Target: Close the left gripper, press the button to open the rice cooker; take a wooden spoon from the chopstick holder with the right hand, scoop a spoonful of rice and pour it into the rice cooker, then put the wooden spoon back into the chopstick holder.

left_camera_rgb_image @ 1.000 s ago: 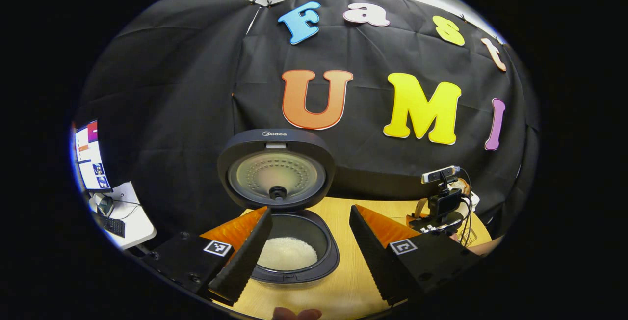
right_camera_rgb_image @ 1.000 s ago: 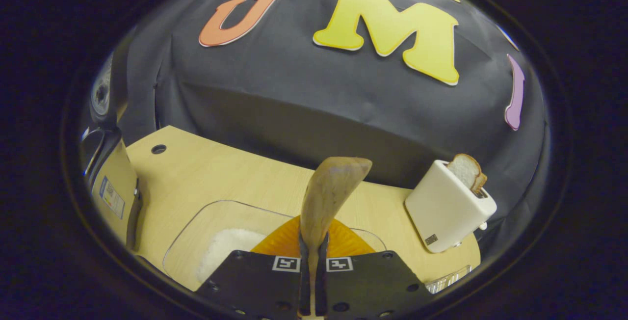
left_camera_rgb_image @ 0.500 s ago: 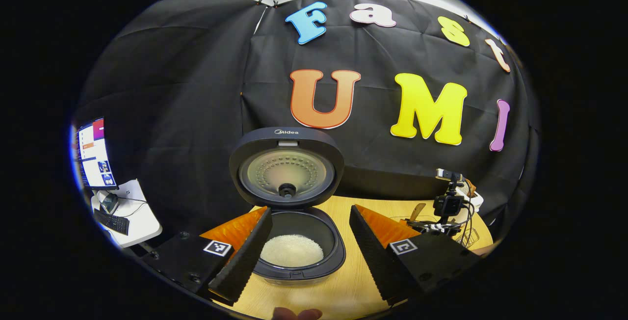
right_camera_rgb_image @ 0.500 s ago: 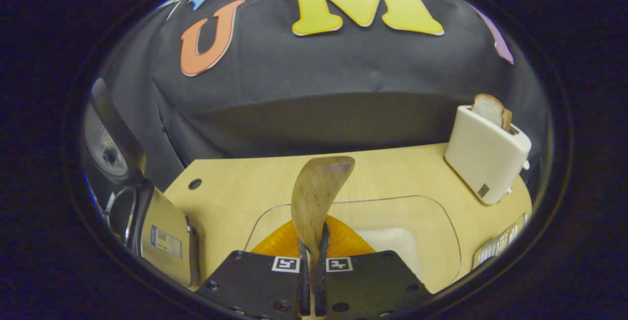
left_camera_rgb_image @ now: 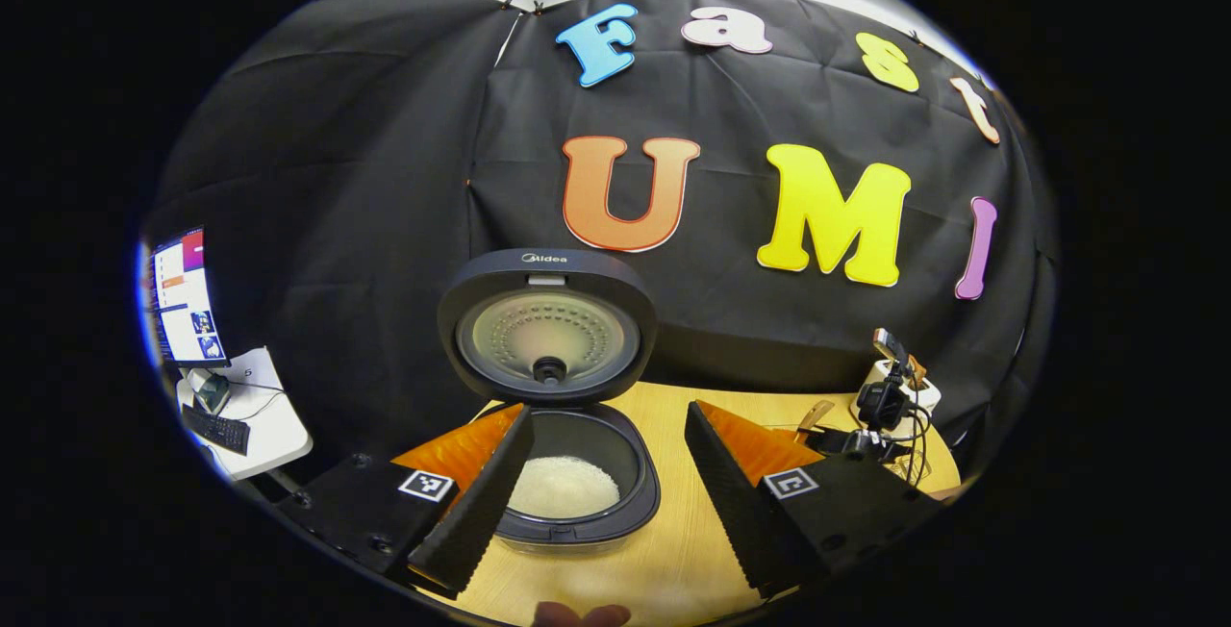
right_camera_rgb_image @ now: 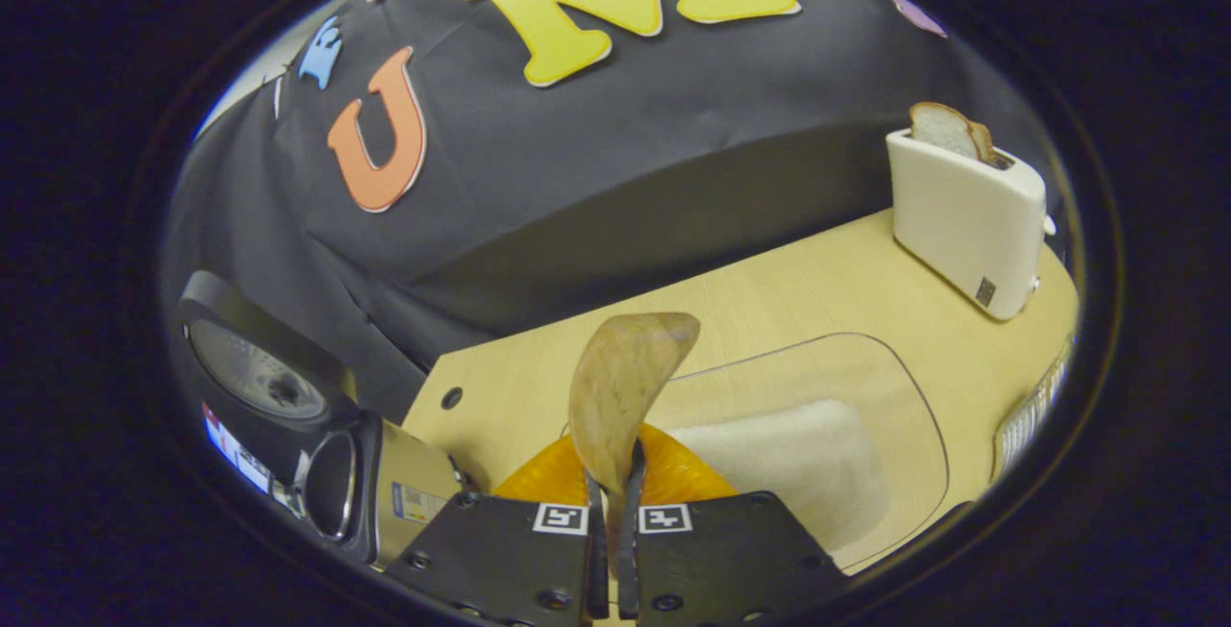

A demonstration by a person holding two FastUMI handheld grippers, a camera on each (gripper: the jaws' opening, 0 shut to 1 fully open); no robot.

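The rice cooker (left_camera_rgb_image: 577, 512) stands open on the wooden table, its round lid (left_camera_rgb_image: 546, 324) raised upright, white rice lying in the pot. My left gripper (left_camera_rgb_image: 606, 502) hovers open just in front of it, one finger at each side of the pot. My right gripper (right_camera_rgb_image: 613, 550) is shut on the wooden spoon (right_camera_rgb_image: 620, 396), whose bowl points up and forward. Below the spoon sits a clear tray (right_camera_rgb_image: 914, 415) holding white rice (right_camera_rgb_image: 789, 459). The rice cooker (right_camera_rgb_image: 356, 483) shows at the lower left of the right gripper view. The right gripper (left_camera_rgb_image: 870, 415) with the spoon shows far right in the left gripper view.
A white toaster (right_camera_rgb_image: 967, 213) with bread slices stands at the table's back right corner. A wire rack edge (right_camera_rgb_image: 1034, 411) is at the far right. A side desk with monitor (left_camera_rgb_image: 183, 300) and keyboard stands off to the left. A fingertip (left_camera_rgb_image: 582, 615) shows at the bottom edge.
My right gripper has rolled and swung with the spoon, so the rice tray now lies to its right and the cooker comes further into view at left. The left gripper barely moved.
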